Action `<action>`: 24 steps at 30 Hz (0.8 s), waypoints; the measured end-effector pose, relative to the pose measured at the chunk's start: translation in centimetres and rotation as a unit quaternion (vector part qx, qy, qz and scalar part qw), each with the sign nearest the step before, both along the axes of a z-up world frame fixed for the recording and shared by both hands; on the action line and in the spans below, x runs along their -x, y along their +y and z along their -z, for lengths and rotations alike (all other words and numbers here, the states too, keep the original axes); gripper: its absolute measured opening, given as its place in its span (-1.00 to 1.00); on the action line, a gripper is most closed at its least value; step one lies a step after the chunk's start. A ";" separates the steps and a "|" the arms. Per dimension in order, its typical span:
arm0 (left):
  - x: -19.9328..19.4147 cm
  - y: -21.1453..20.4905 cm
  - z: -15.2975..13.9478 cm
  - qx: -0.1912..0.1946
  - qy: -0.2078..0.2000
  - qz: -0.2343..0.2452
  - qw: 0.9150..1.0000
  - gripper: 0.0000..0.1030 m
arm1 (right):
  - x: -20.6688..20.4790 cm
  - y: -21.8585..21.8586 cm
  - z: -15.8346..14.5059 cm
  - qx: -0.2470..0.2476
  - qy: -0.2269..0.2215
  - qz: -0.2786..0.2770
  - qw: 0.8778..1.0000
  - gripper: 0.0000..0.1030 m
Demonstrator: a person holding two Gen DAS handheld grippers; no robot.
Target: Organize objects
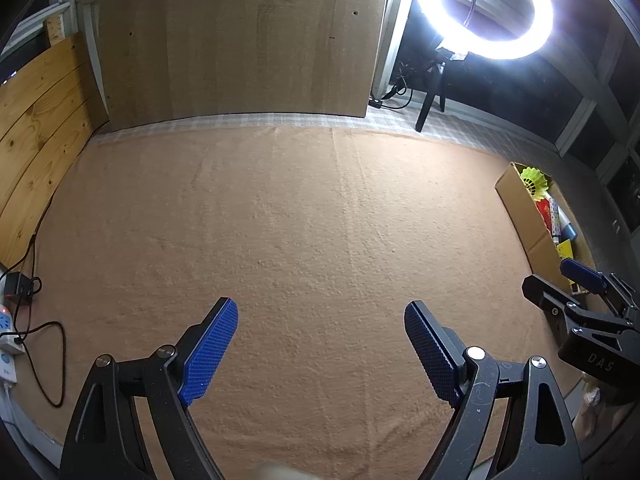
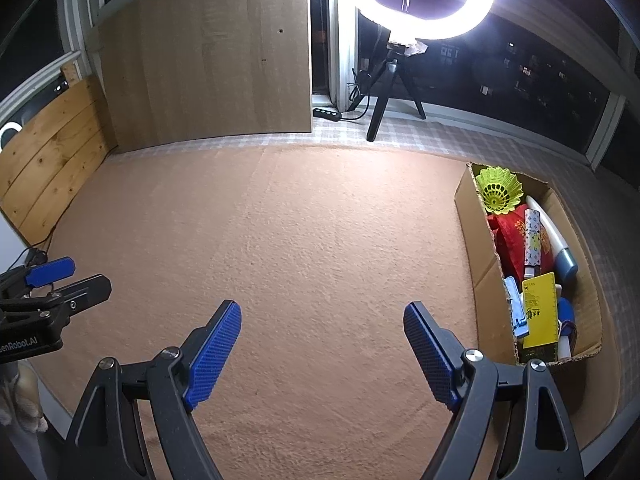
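Note:
A cardboard box (image 2: 468,208) stands at the right of the tan cloth (image 2: 320,248). It holds a yellow shuttlecock (image 2: 498,190), a red packet (image 2: 512,236), a patterned tube (image 2: 534,240), a yellow card (image 2: 540,312) and several other small items. The box also shows in the left wrist view (image 1: 520,204). My left gripper (image 1: 320,344) is open and empty above bare cloth. My right gripper (image 2: 322,346) is open and empty, just left of the box. Each gripper shows at the edge of the other's view, the right one (image 1: 560,284) and the left one (image 2: 72,276).
A wooden board (image 2: 208,60) stands upright at the back. A ring light (image 2: 424,4) on a black tripod (image 2: 380,96) stands behind the cloth. Pine planks (image 1: 36,128) line the left side. A power strip and cables (image 1: 16,320) lie at the left edge.

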State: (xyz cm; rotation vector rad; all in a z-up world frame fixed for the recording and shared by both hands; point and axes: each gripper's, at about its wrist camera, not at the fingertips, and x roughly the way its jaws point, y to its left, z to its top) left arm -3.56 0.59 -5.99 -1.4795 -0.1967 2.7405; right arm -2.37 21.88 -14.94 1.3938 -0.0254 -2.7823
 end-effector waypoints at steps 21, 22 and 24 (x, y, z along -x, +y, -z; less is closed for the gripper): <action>0.6 0.0 0.6 0.000 -0.005 -0.005 1.000 0.75 | 0.4 0.0 0.9 -0.001 -0.013 0.003 1.000 0.56; 0.6 0.0 0.7 -0.002 -0.005 -0.004 1.000 0.75 | 0.5 0.0 0.9 -0.001 -0.013 0.003 1.000 0.56; 0.8 -0.1 0.7 -0.001 -0.005 -0.003 1.000 0.75 | 0.6 0.0 1.1 -0.001 -0.015 0.004 1.000 0.56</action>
